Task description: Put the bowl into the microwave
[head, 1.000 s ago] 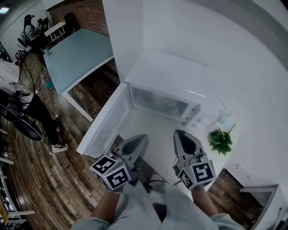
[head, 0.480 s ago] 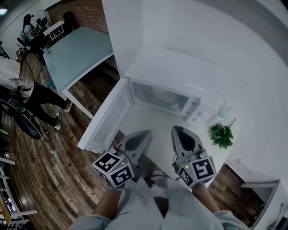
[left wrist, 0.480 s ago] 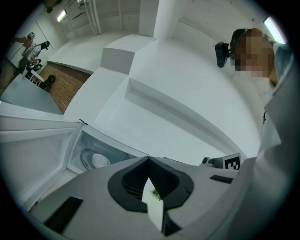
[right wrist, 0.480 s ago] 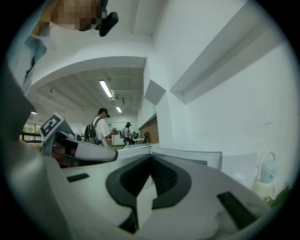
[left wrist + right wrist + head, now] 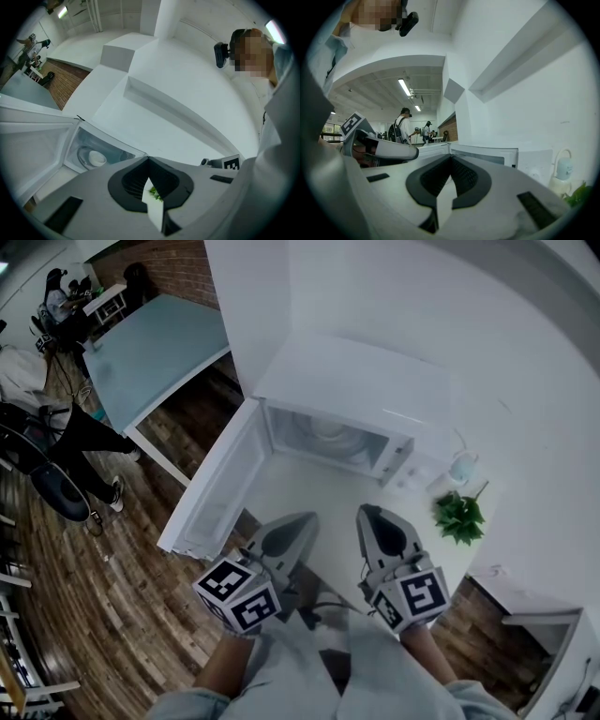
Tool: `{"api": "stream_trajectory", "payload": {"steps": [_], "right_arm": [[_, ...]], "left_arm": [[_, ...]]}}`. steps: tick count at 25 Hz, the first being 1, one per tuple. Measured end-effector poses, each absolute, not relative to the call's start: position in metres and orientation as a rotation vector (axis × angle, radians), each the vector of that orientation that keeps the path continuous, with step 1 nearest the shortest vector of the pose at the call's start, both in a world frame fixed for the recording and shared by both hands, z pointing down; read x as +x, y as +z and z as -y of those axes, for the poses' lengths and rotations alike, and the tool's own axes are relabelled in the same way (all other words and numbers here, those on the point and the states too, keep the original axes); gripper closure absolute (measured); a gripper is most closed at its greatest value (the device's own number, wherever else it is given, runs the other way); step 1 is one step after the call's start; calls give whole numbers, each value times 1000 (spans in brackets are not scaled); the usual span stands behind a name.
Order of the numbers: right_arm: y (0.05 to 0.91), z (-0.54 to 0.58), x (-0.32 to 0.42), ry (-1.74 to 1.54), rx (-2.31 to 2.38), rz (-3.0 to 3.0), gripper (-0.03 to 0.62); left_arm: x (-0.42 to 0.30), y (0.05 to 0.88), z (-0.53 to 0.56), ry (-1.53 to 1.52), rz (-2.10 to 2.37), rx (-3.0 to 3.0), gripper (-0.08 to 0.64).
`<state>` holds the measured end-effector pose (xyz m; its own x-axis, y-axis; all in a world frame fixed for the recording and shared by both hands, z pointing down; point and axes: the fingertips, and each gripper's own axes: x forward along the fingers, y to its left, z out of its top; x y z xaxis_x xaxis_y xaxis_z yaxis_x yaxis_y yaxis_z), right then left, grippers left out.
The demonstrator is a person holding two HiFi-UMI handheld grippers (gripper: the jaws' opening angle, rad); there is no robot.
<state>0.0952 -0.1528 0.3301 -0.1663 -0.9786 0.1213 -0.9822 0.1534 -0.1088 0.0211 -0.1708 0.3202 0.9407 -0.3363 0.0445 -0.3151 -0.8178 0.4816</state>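
The white microwave (image 5: 356, 390) stands on the white counter with its door (image 5: 211, 486) swung wide to the left. A white bowl (image 5: 97, 158) rests on the turntable inside the microwave (image 5: 93, 150); in the head view the bowl (image 5: 330, 430) shows faintly within the cavity. My left gripper (image 5: 298, 521) and right gripper (image 5: 367, 514) hover side by side over the counter in front of the opening, both shut and holding nothing. The left gripper (image 5: 148, 161) points up at the wall above the microwave. The right gripper (image 5: 451, 158) points past the microwave's top edge (image 5: 483, 153).
A small green plant (image 5: 458, 517) and a pale blue kettle (image 5: 461, 466) sit right of the microwave. A light blue table (image 5: 150, 352) stands at the back left. A person in dark trousers (image 5: 66, 442) stands on the wooden floor at the left.
Both grippers have edged slightly forward toward the microwave and stayed shut. The person at the left has shifted position on the floor.
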Motion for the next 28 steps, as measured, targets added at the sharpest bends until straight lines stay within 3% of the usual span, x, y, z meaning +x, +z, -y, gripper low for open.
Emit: {"api": "stream_trajectory", "payload": {"steps": [28], "right_arm": [[334, 150, 94, 222, 2004, 2331, 594]], "left_arm": [[24, 326, 161, -36, 433, 2598, 561]]}}
